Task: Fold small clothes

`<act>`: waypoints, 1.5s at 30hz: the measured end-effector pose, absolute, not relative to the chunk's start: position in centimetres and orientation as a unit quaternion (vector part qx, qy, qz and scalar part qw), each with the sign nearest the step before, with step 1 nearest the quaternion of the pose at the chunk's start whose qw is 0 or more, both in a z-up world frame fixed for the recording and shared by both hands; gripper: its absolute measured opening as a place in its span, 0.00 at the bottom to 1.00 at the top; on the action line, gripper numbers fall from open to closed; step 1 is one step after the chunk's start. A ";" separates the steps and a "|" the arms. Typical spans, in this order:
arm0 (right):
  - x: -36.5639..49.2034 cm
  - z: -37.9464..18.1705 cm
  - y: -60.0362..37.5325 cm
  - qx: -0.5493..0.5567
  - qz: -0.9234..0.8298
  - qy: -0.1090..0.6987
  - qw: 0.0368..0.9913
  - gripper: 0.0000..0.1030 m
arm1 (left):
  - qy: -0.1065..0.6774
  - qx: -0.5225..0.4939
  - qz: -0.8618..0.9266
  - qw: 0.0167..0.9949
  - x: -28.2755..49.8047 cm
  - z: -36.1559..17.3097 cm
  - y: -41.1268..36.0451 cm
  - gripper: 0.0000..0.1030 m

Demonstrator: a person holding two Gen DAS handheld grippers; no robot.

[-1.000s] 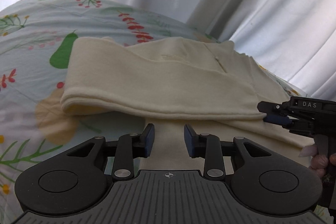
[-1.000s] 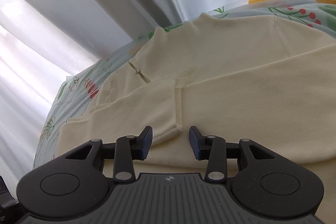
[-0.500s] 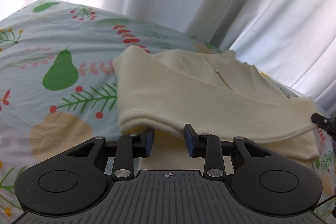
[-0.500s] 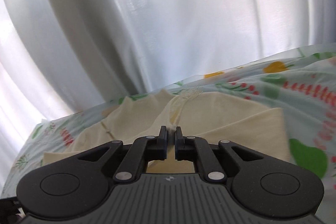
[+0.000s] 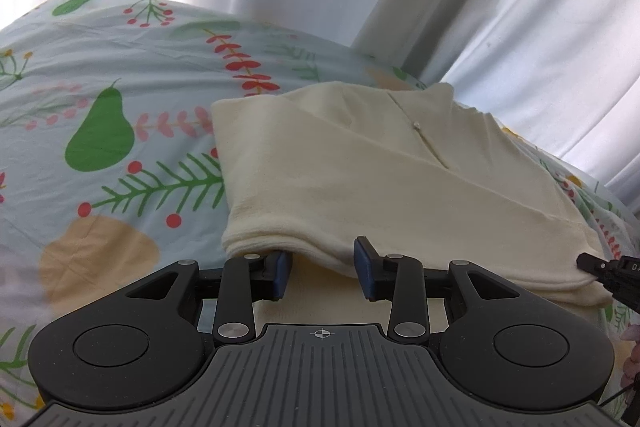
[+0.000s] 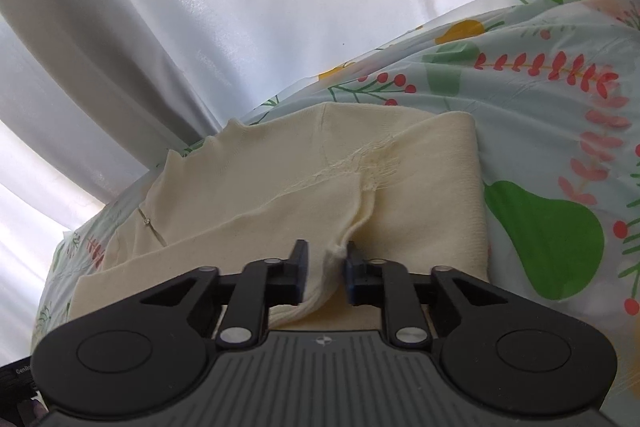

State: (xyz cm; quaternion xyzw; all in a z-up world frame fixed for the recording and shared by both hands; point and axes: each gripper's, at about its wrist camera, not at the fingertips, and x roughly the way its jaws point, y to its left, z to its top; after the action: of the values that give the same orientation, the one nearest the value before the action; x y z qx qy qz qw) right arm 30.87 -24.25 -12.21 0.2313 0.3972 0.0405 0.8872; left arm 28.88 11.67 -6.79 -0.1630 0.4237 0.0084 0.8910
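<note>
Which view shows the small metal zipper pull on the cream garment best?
The left wrist view: the zipper pull sits near the middle, lit, on the cream garment. In the right wrist view the pull is off at the left, small and more distorted.

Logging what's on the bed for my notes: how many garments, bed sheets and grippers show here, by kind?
Cream garment: 1
Printed sheet: 1
Grippers: 2, left gripper and right gripper
Total: 4
</note>
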 end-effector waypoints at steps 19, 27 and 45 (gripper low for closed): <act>24.9 -11.3 -27.1 0.352 0.027 0.402 0.845 0.47 | 0.446 -0.210 -0.084 0.866 27.5 -5.7 9.3 0.45; 26.4 -13.8 -27.0 0.411 -0.017 0.400 0.819 0.17 | 0.451 -0.143 -0.052 0.879 30.0 -7.4 6.2 0.35; 25.6 -11.3 -27.5 0.322 0.033 0.405 0.855 0.25 | 0.446 -0.101 -0.118 0.881 28.3 -3.9 6.9 0.43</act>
State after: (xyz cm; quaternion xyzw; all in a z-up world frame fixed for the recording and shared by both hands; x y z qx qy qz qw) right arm 25.61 -27.47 -11.28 0.3217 0.4046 0.0330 0.8554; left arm 28.28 6.92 -3.89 -0.1010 0.4462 -0.1179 0.8814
